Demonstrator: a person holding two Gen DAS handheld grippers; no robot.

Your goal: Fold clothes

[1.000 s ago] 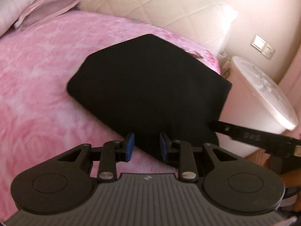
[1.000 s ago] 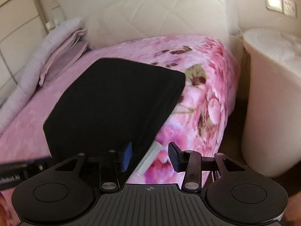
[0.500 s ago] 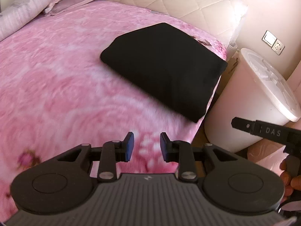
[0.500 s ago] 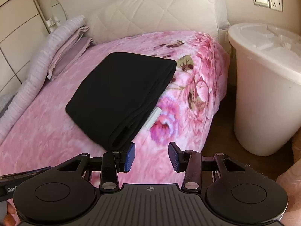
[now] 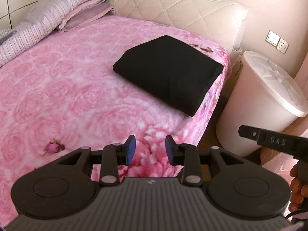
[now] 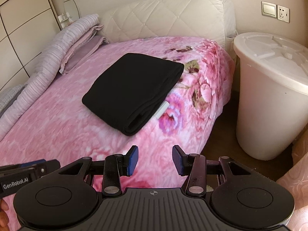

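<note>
Folded black garment lying flat on pink bed. Left hand-held gripper, just widened, and right hand-held gripper released, empty; best withdrawn without snagging fabric.

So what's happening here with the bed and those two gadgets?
A person holds a gripping tool in each hand to fold clothes. The black garment lies folded into a neat rectangle on the pink floral blanket, near the bed's corner. The left tool, whose jaws have just been opening, and the right tool are both open and empty, away from it.

Pink floral blanket, quilted headboard, white bin
</note>
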